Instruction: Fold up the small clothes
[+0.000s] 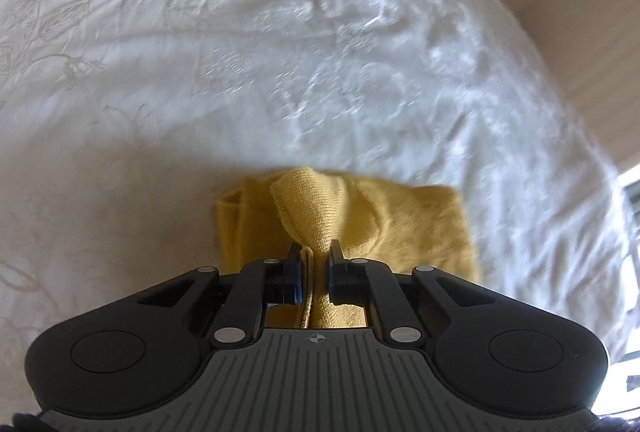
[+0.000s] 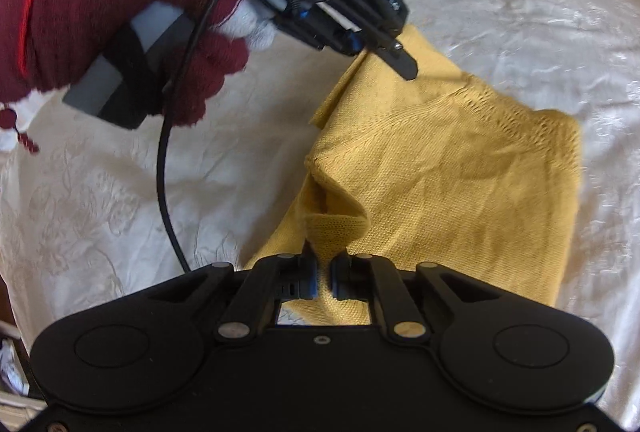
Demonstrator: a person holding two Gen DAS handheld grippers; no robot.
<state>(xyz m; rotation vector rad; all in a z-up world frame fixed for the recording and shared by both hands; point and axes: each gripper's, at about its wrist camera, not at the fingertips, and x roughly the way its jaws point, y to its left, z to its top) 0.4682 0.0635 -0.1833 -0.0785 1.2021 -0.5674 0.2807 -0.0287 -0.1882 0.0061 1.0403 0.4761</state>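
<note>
Bright daylight, motion blur, fisheye-warped edges.

Matt yellow knit cloth (image 2: 440, 167)

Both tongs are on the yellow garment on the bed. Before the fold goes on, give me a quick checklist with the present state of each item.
1. Left tongs pinching the yellow garment: ok, a ridge of knit sits between the closed pads.
2. Right tongs pinching the garment: ok, cloth bunched between the pads.
3. Two separate grip points: ok, the left tongs hold the far edge, the right the near edge.
4. Garment lying flat: not ok, it is creased and bunched.
5. Cable clear of the cloth: ok, it hangs beside it over the bedspread.
6. Which part of the garment is held: cannot tell.
</note>
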